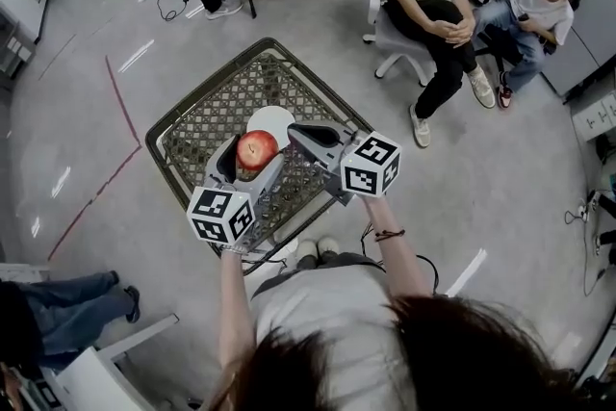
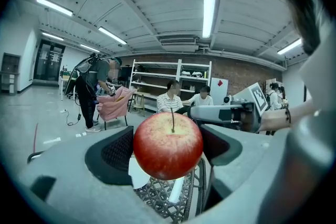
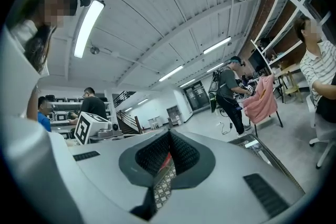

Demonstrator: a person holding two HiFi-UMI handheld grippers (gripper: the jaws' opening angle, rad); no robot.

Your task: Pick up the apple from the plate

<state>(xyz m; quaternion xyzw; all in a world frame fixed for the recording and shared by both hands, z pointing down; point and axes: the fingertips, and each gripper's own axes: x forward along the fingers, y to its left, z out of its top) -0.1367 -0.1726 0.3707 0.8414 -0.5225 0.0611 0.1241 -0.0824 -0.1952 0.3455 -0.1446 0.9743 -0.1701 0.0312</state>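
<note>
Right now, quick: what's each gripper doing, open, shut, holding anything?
Left gripper: shut on the apple.
Right gripper: shut, nothing between its jaws.

Grey concrete floor (image 1: 77,111), red tape lines (image 1: 123,101); white shelving (image 2: 173,72) against brick wall (image 2: 247,73); ceiling strip lights (image 2: 209,8).

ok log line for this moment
left gripper: shut on apple | apple: held above plate | right gripper: shut, empty
</note>
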